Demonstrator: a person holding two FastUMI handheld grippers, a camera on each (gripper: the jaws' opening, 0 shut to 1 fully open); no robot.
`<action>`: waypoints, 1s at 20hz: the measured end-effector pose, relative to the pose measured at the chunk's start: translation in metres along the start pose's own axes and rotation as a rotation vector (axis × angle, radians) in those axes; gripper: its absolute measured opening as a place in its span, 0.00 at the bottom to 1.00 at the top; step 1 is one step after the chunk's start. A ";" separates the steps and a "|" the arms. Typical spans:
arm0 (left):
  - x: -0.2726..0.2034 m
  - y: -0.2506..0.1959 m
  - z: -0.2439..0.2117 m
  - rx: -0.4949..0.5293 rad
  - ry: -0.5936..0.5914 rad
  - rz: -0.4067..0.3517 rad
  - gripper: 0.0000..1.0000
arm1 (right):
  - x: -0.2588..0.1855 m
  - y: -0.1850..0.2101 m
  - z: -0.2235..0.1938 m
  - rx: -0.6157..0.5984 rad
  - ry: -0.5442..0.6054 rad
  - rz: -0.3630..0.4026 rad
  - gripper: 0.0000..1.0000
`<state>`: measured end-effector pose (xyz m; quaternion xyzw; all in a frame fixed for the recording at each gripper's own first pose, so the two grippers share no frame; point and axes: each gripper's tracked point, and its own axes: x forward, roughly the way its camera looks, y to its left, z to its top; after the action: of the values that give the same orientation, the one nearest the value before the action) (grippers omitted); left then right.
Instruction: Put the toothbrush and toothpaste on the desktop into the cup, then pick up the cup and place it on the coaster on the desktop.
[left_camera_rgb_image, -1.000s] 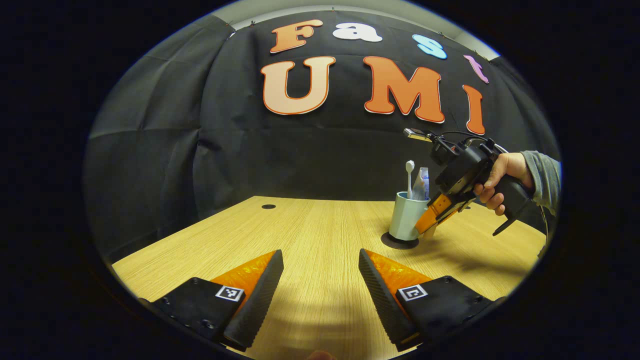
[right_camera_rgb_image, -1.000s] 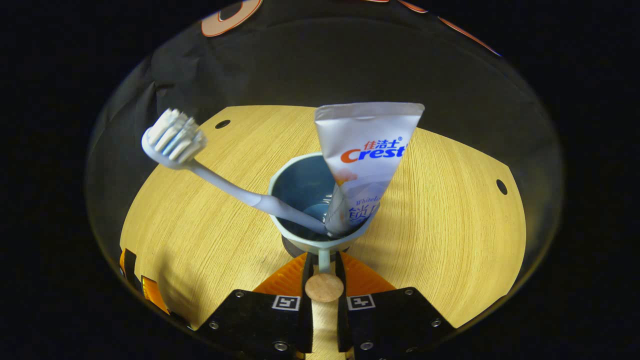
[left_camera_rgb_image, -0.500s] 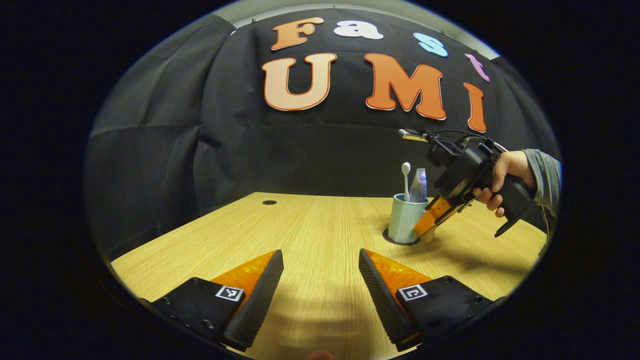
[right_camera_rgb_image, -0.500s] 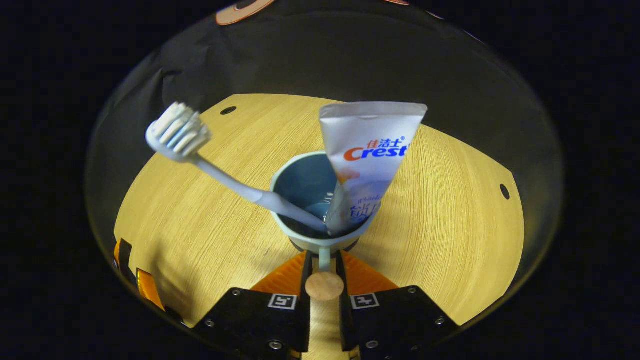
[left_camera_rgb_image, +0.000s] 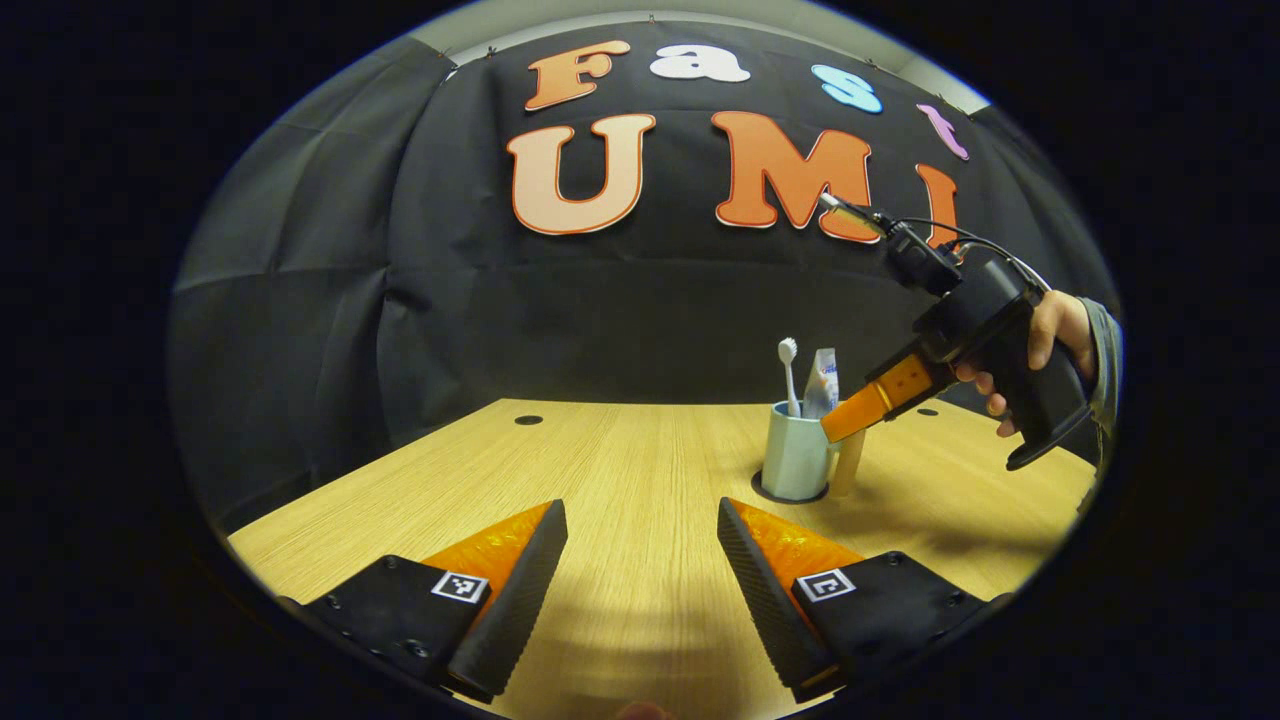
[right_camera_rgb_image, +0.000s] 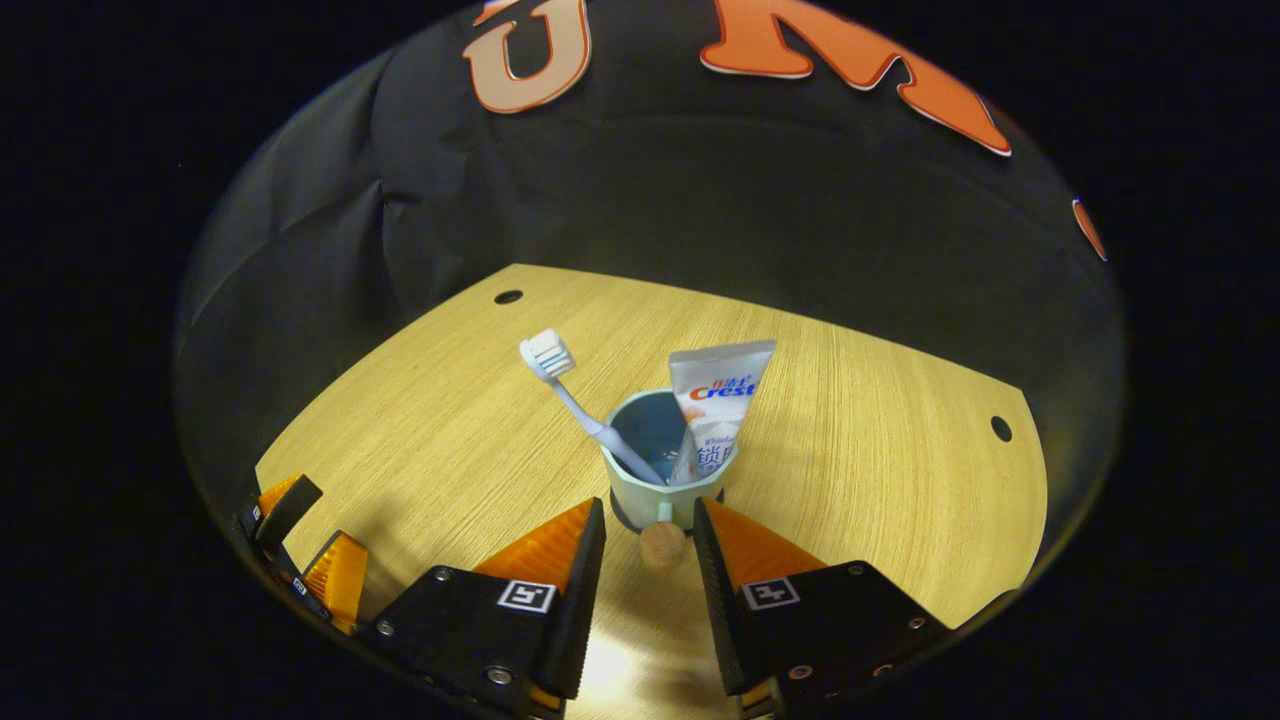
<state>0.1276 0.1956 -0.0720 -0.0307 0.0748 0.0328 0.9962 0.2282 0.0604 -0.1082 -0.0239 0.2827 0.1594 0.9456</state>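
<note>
Left gripper view
Left gripper (left_camera_rgb_image: 642, 560): low over the wooden desktop (left_camera_rgb_image: 620, 470), fingers spread wide, nothing between them.
Cup (left_camera_rgb_image: 795, 452): pale blue, upright on the dark round coaster (left_camera_rgb_image: 770, 492), right of centre and well beyond the left gripper.
Toothbrush (left_camera_rgb_image: 789, 375): stands in the cup, head up.
Toothpaste (left_camera_rgb_image: 822, 382): tube stands in the cup just right of the toothbrush.
Right gripper (left_camera_rgb_image: 845, 418): held by a hand (left_camera_rgb_image: 1040, 345) with a grey sleeve, tilted down toward the cup; its tips sit near the cup's rim on the handle side. Jaw spacing cannot be told from this angle.

Right gripper view
Right gripper (right_camera_rgb_image: 648, 535): fingers parted, apart from the cup, gripping nothing.
Cup (right_camera_rgb_image: 640, 495): just ahead of the fingertips, upright; its handle with a round wooden end (right_camera_rgb_image: 662, 543) points into the gap between the fingers without touching either.
Coaster (right_camera_rgb_image: 622, 520): a dark edge shows under the cup's base.
Toothbrush (right_camera_rgb_image: 580, 405): leans left out of the cup, bristles up.
Toothpaste (right_camera_rgb_image: 715, 405): leans against the right side of the rim, crimped end up.
Left gripper (right_camera_rgb_image: 305, 545): seen at the lower left edge, over the desktop (right_camera_rgb_image: 880, 450).
</note>
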 end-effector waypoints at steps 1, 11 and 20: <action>-0.001 -0.004 0.003 0.001 -0.003 -0.003 0.96 | -0.006 -0.002 0.005 -0.002 -0.037 -0.004 0.51; 0.003 -0.039 0.045 0.029 -0.065 -0.042 0.96 | -0.047 -0.035 0.019 -0.007 -0.288 -0.056 0.69; 0.000 -0.100 0.072 0.079 -0.111 -0.120 0.96 | -0.098 -0.091 -0.006 0.001 -0.468 -0.175 0.77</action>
<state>0.1449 0.1013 0.0049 0.0061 0.0185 -0.0285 0.9994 0.1767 -0.0546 -0.0641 -0.0105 0.0529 0.0780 0.9955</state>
